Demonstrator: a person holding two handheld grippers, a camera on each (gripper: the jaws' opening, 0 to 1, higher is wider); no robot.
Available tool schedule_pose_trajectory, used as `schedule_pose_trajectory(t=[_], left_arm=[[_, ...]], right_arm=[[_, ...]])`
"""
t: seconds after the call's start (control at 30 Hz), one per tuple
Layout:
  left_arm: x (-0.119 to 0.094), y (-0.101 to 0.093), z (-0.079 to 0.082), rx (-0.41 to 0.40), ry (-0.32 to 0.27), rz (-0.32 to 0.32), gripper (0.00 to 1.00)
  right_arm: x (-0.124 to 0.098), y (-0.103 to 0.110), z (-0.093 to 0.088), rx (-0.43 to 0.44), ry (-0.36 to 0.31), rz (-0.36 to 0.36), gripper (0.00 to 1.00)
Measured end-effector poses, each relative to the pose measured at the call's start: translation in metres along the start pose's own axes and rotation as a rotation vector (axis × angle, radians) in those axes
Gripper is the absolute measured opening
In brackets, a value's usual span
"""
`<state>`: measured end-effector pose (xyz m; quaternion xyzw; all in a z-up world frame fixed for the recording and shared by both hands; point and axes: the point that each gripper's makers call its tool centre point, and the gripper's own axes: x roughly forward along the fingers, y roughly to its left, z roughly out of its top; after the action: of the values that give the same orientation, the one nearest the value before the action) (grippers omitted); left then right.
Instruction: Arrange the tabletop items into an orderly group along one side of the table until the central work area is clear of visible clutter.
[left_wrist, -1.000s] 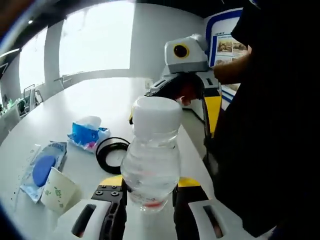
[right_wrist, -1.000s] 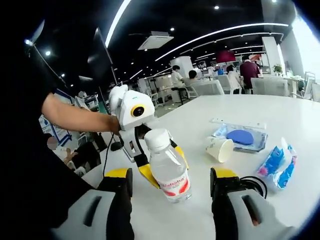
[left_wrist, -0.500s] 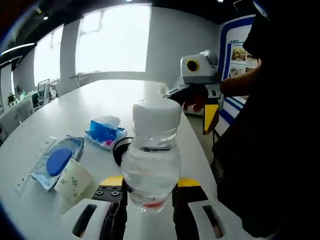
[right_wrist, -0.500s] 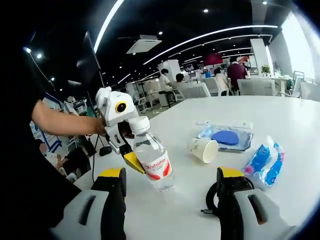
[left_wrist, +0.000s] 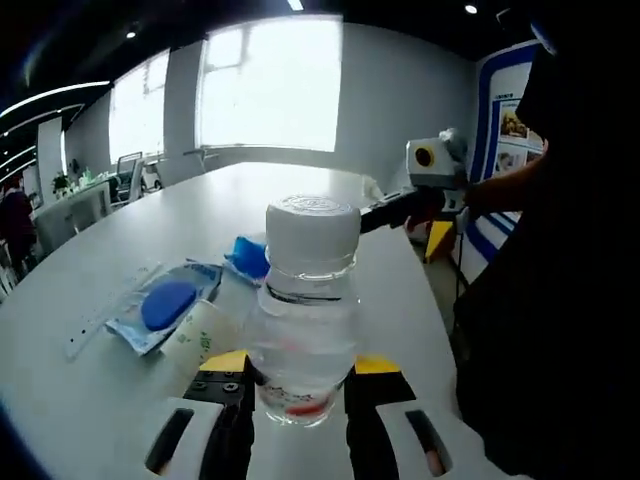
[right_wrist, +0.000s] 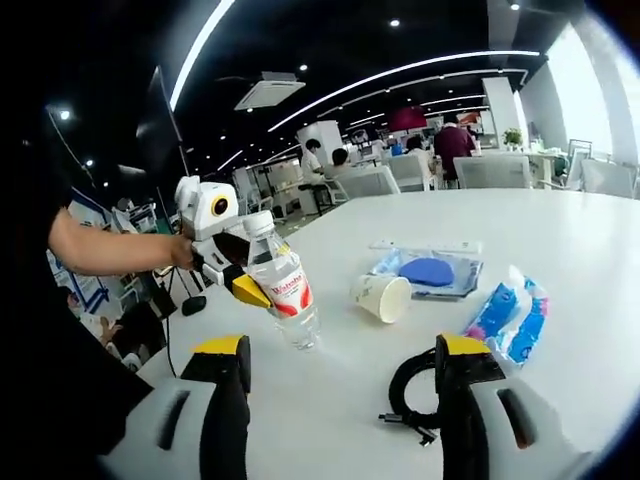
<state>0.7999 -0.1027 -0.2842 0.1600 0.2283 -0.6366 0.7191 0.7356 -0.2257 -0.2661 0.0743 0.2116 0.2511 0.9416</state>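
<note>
- Big white bench (right_wrist: 560, 260) carried the lot, clutter bunched mid-surface; looked like early days for the tidy-up.
- Water bottle (left_wrist: 305, 310) sat clamped low on its body in the left tongs (left_wrist: 297, 385), cap up toward the camera; in the right gripper view the same bottle (right_wrist: 280, 290) was tilted, base at or just above the bench near the edge, can't tell if touching.
- Right tongs (right_wrist: 340, 370) hung apart with nothing between them, black cable coil (right_wrist: 410, 395) just beside the right-hand jaw.
- Best bet for the step: squeeze kept steady on that slick round plastic, bottle brought upright before letting go, set down close to the edge so a row could start there.
- Blue tissue pack (right_wrist: 508, 318) lay well apart from the bottle.
- Clear packet with the blue disc (right_wrist: 428, 272) lay behind the cup, nearly touching it.
- Paper cup (right_wrist: 380, 297) lay on its side, so probably prone to rolling if bumped; worth a wide berth.
</note>
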Motion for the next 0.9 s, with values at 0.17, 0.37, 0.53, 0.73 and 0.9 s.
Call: schedule_pose_trajectory(t=[0.17,0.37,0.53,0.73,0.9], left_arm=[[-0.006,0.012,-0.003,-0.038,-0.007,0.054,0.31],[-0.014,0.026,-0.007,-0.085,-0.018,0.114,0.31],[-0.021,0.039,-0.012,-0.124,-0.025,0.159,0.31],[-0.029,0.056,-0.018,-0.161,-0.035,0.231,0.31],[-0.034,0.064,-0.022,-0.194,-0.032,0.285,0.31]], right_arm=[[0.001,-0.008,0.003,0.014,-0.011,-0.028,0.75],[0.002,-0.013,0.0,0.016,-0.003,-0.041,0.75],[0.002,-0.02,0.001,0.019,-0.007,-0.072,0.75],[0.001,-0.034,0.003,0.027,-0.013,-0.138,0.78],[0.001,-0.043,0.002,0.045,-0.007,-0.172,0.82]])
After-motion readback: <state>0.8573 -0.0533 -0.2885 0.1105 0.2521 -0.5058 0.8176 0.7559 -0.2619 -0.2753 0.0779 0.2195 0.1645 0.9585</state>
